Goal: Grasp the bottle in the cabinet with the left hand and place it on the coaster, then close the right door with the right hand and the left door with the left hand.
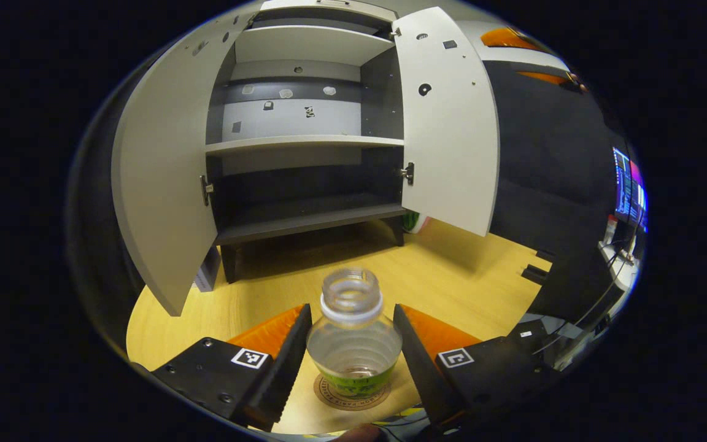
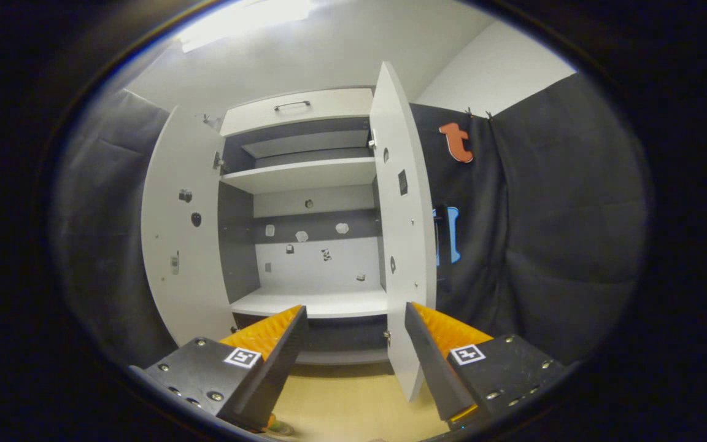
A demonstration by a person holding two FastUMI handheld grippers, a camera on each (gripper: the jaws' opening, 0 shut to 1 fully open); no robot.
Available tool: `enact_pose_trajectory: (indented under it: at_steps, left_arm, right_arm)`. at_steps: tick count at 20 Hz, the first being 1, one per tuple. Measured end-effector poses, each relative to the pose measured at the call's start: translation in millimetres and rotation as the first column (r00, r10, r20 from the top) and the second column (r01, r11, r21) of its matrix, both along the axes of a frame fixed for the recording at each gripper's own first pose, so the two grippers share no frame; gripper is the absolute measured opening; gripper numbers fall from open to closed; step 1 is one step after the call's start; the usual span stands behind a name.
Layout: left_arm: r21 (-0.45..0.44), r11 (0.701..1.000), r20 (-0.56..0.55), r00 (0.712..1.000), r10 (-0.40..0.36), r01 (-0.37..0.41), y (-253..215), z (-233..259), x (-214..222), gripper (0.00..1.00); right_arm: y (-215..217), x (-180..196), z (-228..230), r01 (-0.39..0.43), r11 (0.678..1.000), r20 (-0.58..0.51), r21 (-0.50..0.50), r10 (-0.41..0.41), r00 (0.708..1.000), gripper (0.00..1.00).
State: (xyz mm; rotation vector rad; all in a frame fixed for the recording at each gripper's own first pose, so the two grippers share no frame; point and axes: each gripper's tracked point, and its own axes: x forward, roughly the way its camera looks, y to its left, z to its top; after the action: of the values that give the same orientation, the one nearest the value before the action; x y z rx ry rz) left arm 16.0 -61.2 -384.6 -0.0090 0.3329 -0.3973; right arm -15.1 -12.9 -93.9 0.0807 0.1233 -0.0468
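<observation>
Clear bottle (image 1: 353,344), uncapped, upright on coaster (image 1: 353,396), btwn left gripper (image 1: 353,356) fingers.

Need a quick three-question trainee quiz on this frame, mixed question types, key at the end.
1. True or false: the bottle stands upright on the coaster.
2. Multiple choice: in the left gripper view, the left gripper is (A) clamped on the bottle, (B) open with a finger on each side of the bottle, (C) gripping a door.
3. Fill in: in the right gripper view, the cabinet's right door and left door are both ____, and the right gripper holds nothing.

Key: 1 true; 2 B; 3 open.
</observation>
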Motion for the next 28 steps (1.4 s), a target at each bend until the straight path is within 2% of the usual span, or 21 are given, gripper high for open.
enact_pose_trajectory:
  at_steps: [5,9,15,18,19,20,21,23,26,28]
  left_arm:
    - [-0.047,0.999,0.012,1.000,0.006,-0.005,-3.8,41.6,-1.4,0.86]
    - [-0.015,1.000,0.069,0.997,0.023,-0.022,-2.6,85.8,7.0,0.86]
    - [-0.048,0.997,0.212,0.975,0.070,-0.061,-8.5,198.7,12.2,0.87]
    - [-0.083,0.991,0.276,0.953,0.123,-0.104,-7.4,254.3,10.4,0.89]
    - [-0.096,0.988,0.283,0.949,0.142,-0.119,-6.3,267.6,7.8,0.95]
    - [-0.108,0.985,0.285,0.945,0.158,-0.132,-4.4,279.5,6.3,0.96]
    - [-0.116,0.982,0.286,0.942,0.175,-0.147,-0.8,289.0,4.1,0.96]
    - [-0.116,0.977,0.291,0.934,0.208,-0.181,11.2,305.5,-0.5,0.95]
    - [-0.102,0.974,0.316,0.922,0.224,-0.202,29.4,325.9,-11.3,0.96]
    - [-0.081,0.967,0.316,0.914,0.254,-0.241,49.2,329.2,-17.6,0.95]
  right_arm:
    - [-35.6,-13.9,14.9,0.056,0.998,0.055,0.043,-0.058,0.997,0.96]
    - [-73.7,-21.9,25.2,0.099,0.994,0.091,0.039,-0.102,0.991,0.96]
    - [-134.2,-23.8,36.4,0.137,0.990,0.106,-0.010,-0.135,0.985,0.94]
    - [-165.8,-15.8,32.8,0.155,0.985,0.094,-0.076,-0.148,0.985,0.94]
    - [-176.0,-10.0,32.4,0.160,0.983,0.084,-0.090,-0.153,0.985,0.94]
    - [-184.3,-5.3,32.0,0.167,0.982,0.082,-0.092,-0.160,0.984,0.94]
    - [-189.8,0.4,30.2,0.158,0.984,0.072,-0.077,-0.152,0.986,0.96]
    - [-197.5,13.5,28.0,0.140,0.989,0.062,-0.043,-0.137,0.989,0.95]
    - [-221.4,41.4,18.9,0.158,0.984,0.039,-0.088,-0.155,0.987,0.94]
    - [-226.2,59.7,17.7,0.132,0.983,0.024,-0.127,-0.130,0.991,0.96]
